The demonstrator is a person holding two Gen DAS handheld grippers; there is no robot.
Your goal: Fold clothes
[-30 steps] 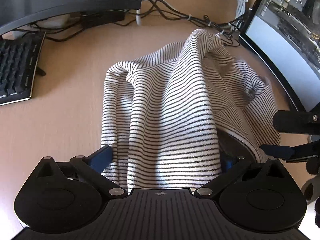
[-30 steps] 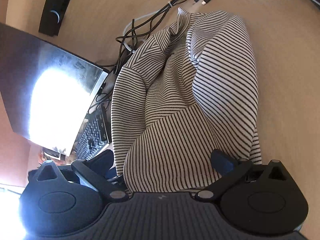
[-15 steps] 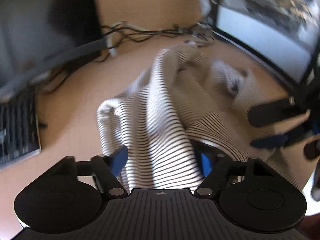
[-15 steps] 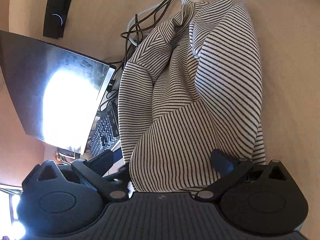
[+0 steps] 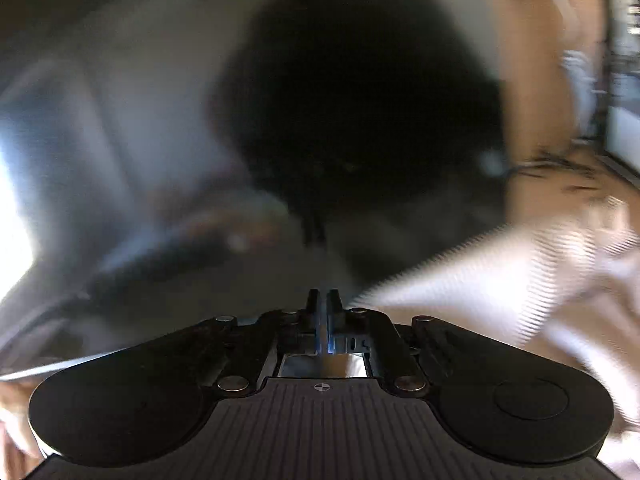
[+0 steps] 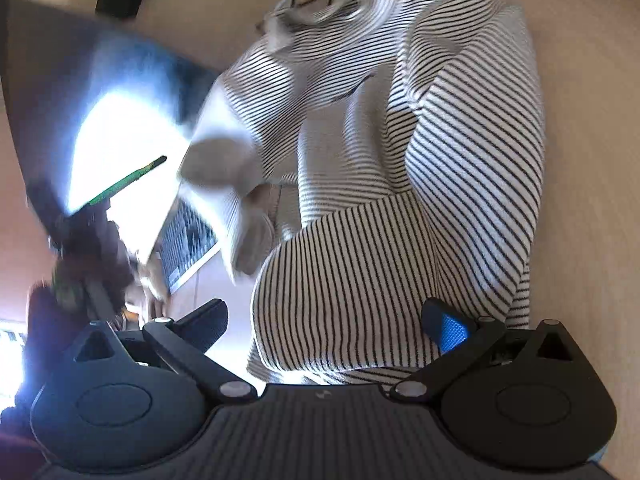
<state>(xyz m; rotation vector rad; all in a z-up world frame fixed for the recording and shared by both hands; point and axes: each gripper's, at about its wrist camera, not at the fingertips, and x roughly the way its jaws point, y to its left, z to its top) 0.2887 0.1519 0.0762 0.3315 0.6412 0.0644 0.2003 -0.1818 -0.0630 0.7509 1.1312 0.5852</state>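
Both wrist views look down, sharing the striped garment (image 6: 400, 208) (left blurred)

Motion blur smears the left wrist view; at four o'clock the striped garment (image 5: 500, 280) runs off-frame.

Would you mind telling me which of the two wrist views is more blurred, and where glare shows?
Left wrist view: heavy motion blur everywhere except the shut left gripper; the striped garment is smeared, with glare at the left edge. Right wrist view: the garment's stripes are sharp nearby, its left part blurred; the monitor is blown out.
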